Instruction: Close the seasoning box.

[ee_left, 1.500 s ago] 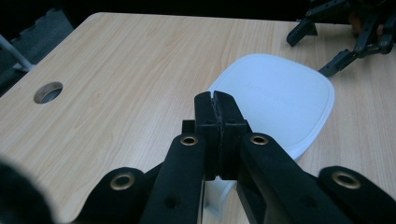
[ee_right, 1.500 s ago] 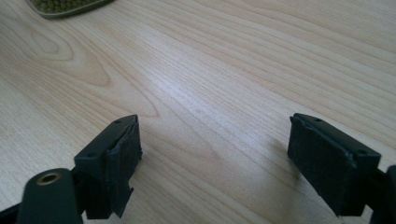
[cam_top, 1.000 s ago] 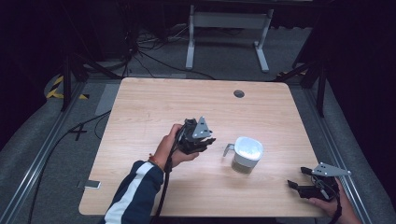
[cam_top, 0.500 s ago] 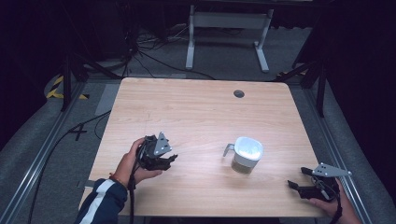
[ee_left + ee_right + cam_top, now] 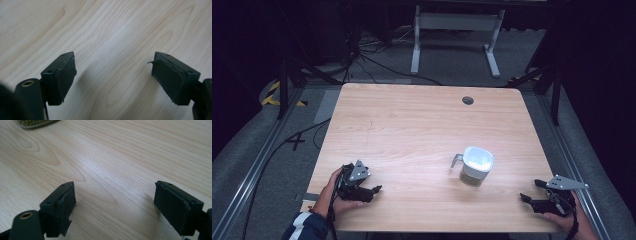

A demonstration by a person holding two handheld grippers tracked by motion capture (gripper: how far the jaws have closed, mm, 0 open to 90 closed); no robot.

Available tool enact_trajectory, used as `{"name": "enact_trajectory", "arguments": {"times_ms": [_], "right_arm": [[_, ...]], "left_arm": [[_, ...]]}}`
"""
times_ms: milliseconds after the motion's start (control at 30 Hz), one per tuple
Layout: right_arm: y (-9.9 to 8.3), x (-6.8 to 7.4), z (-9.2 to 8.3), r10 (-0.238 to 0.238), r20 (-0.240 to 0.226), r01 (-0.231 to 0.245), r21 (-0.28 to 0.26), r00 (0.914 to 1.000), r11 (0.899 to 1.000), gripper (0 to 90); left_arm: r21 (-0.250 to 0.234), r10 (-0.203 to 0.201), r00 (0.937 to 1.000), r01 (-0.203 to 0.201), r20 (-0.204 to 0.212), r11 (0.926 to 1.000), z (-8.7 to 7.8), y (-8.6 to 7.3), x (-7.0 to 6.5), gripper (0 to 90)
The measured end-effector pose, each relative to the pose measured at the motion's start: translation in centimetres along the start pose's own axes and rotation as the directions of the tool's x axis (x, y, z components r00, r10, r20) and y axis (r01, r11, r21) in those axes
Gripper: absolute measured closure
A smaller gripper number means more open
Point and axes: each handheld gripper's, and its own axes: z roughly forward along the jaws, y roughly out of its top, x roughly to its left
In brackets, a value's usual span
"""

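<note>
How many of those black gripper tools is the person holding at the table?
2. The left gripper sits near the table's front left corner; the right gripper is at the front right corner, past the mug.

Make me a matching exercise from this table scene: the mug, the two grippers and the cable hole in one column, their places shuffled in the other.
Things:
1. mug
2. left gripper
3. right gripper
4. cable hole

Places:
A. near right corner of the table
B. far edge, right of centre
C. near left corner
D. right of centre, handle pointing left

Pairs: 1-D, 2-C, 3-A, 4-B
</note>
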Motion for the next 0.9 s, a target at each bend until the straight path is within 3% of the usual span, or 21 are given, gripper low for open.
{"name": "enact_trajectory", "arguments": {"times_ms": [33,100,133,200,433,667,733,900], "right_arm": [[0.0,0.01,0.01,0.001,0.0,-0.001,-0.002,1.0,1.0,17.6],[0.0,-0.01,0.0,-0.001,0.0,0.001,0.0,1.0,1.0,17.6],[0.0,-0.01,-0.01,0.0,-0.001,0.0,0.001,1.0,1.0,17.6],[0.0,-0.03,0.01,-0.002,0.0,0.002,0.0,1.0,1.0,17.6],[0.0,-0.04,0.01,-0.003,-0.001,0.003,0.0,1.0,1.0,17.6],[0.0,-0.06,0.05,-0.004,-0.002,0.004,-0.003,1.0,1.0,17.5],[0.01,-0.06,0.05,-0.004,-0.002,0.004,-0.003,1.0,1.0,17.5],[0.04,-0.11,0.11,0.002,0.006,-0.002,0.003,1.0,1.0,14.6]], "left_arm": [[-0.013,-0.022,0.9997,0.022,0.013,0.9997,-0.02,-0.35,0.18,17.8],[-0.029,-0.029,0.9995,0.029,0.014,0.9991,0.0,-0.6,0.34,16.7],[-0.036,-0.058,0.9981,0.059,0.021,0.9976,-0.08,-0.94,0.49,16.5],[-0.037,-0.074,0.9972,0.074,-0.002,0.9966,-0.17,-1.04,0.49,15.6],[-0.022,-0.095,0.9953,0.095,-0.016,0.9953,-0.24,-1.02,0.41,14.2],[-0.016,-0.135,0.9895,0.134,-0.052,0.9908,-0.01,-0.96,0.33,6.7],[-0.006,-0.13,0.99,0.129,-0.056,0.9916,-0.02,-0.91,0.42,5.4],[-0.002,-0.162,0.9837,0.162,-0.079,0.9868,0.06,-0.89,0.25,1.7]]}}
